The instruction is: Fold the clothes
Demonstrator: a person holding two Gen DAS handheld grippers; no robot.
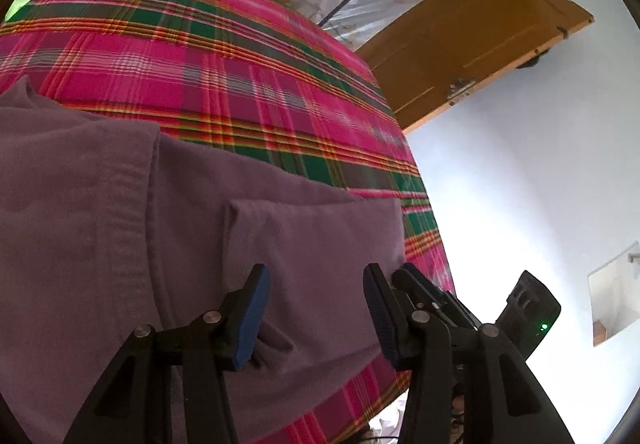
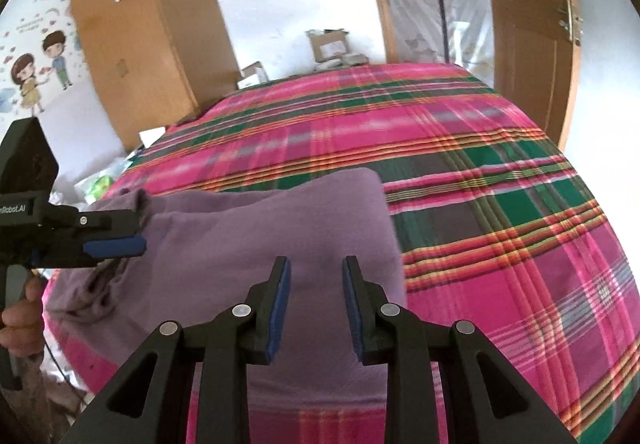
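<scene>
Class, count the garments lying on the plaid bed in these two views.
1. A purple garment lies partly folded at the bed's near edge, under both grippers. More may be hidden beyond the views.

White walls (image 2: 280, 4), wooden door (image 1: 472, 40)
</scene>
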